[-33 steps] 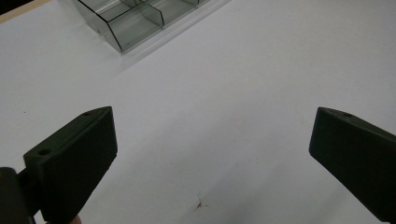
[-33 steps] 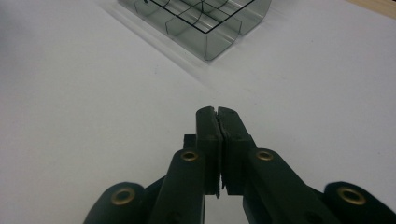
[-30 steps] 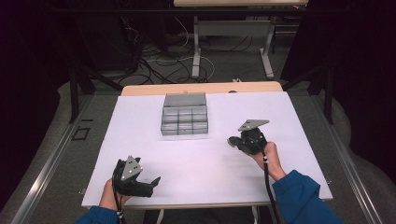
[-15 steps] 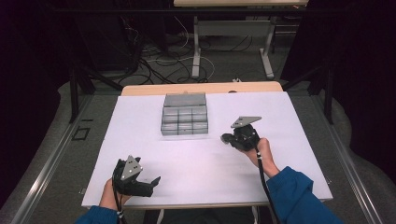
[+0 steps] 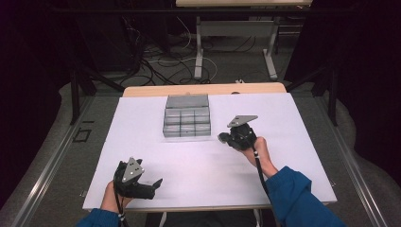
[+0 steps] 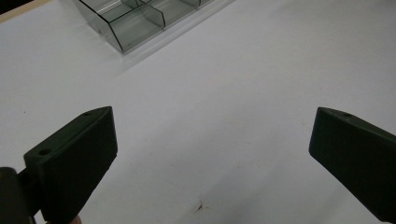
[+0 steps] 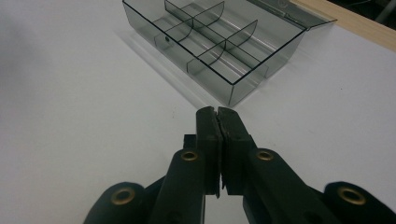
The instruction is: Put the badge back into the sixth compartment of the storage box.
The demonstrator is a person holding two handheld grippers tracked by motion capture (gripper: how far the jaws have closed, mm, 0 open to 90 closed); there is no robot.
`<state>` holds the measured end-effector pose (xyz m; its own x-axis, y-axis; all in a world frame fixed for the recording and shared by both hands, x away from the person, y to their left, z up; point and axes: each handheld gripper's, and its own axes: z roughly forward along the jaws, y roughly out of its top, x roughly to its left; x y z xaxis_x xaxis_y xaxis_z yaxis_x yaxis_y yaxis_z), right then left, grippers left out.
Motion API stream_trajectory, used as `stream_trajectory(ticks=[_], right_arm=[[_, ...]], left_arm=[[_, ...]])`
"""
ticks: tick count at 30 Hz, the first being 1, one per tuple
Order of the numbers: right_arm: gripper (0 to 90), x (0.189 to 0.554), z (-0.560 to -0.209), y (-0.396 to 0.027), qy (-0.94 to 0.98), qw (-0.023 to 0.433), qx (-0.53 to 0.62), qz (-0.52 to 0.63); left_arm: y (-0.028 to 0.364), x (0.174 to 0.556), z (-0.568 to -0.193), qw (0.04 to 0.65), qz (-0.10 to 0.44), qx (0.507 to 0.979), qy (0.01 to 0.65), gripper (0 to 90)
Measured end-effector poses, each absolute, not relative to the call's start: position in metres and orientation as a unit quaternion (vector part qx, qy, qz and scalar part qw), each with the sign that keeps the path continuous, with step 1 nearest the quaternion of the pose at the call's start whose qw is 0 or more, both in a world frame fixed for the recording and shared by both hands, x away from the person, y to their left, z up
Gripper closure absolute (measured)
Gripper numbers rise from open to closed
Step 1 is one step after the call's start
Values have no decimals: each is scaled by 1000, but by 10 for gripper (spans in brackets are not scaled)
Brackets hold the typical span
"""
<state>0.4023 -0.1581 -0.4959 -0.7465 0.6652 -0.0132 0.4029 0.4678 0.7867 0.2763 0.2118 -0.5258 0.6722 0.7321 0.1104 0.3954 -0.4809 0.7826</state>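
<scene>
High view: a clear divided box (image 5: pixel 187 122) sits at upper centre of the white table (image 5: pixel 293 123), lid folded back; its contents are too small to make out. The right gripper (image 5: pixel 223 138) lies just right of it, the left gripper (image 5: pixel 156 184) at lower left.
Left gripper view: jaws spread wide, nothing between; the box is cut off at the top edge.
Right gripper view: jaws pressed together, empty; the box's smoky compartments are near, at upper centre.

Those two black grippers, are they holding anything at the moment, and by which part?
Nothing is held. The right gripper has its jaws shut on each other, empty, just short of the clear divided box. The left gripper is wide open over bare white tabletop.
</scene>
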Motion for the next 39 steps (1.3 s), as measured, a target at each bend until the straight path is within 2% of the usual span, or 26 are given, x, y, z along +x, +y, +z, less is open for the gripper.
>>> stream_trajectory(ticks=[16, 39], right_arm=[[884, 413, -493, -142, 838, 175, 310, 415], [884, 437, -470, -126, 834, 197, 309, 413]], left_arm=[[212, 278, -526, 382, 220, 832, 337, 8], [211, 278, -526, 384, 220, 831, 336, 8]])
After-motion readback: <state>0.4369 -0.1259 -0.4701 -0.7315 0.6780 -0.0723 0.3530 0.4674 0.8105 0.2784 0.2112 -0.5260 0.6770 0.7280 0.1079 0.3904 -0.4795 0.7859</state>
